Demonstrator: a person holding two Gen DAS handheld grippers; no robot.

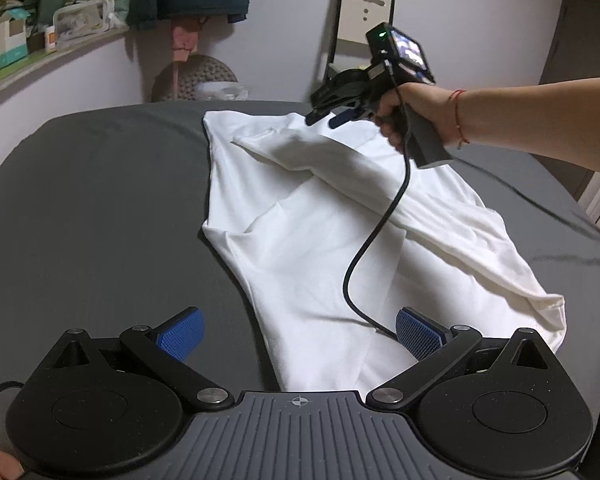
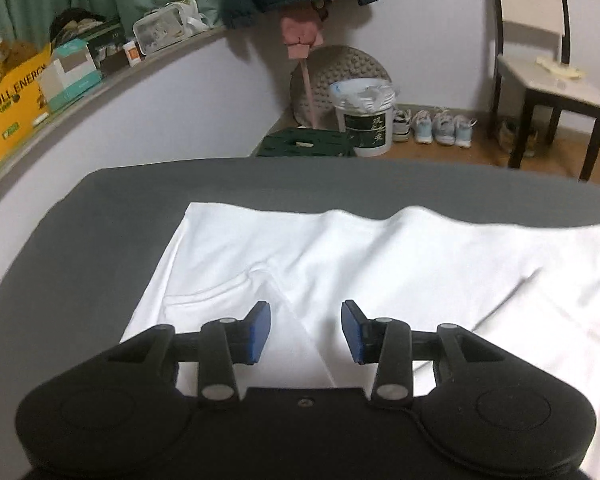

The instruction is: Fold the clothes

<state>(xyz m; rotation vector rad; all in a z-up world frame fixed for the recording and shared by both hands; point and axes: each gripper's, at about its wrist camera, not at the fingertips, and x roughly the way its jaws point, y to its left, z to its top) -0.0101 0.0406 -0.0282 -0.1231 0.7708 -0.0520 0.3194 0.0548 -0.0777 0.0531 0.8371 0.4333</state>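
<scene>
Left wrist view: white garment (image 1: 320, 216) spread on grey bed (image 1: 100, 200), partly gathered, one flap lying diagonally across the body, hem corner (image 1: 548, 308) nearest on the right.
Right wrist view: same garment (image 2: 380, 264) filling the near half of the bed (image 2: 260, 176), far edge fairly straight, soft ridges and a stitched seam (image 2: 220, 290) showing just ahead of the pads.
Left claw (image 1: 300, 334): blue pads wide apart, holding nothing, hovering low over the near edge of the cloth.
Right claw (image 2: 306, 332): pads apart with bare cloth between them, gripping nothing; seen from the left side (image 1: 332, 116) poised above the far part of the garment, cable (image 1: 364, 248) trailing down across the fabric.
Stage: cannot tell whether a fold is half made or the cloth merely lies rumpled; fits either.
Handling: likely light, limp and thin; bound to sag and drape from any single pinch, no stiffness to hold a crease alone.
Where to take hold: probably best at hems, corners or seams, pinching through all layers at an edge; mid-panel grabs likely to bunch.
Risk: cable dragging the cloth out of line.
</scene>
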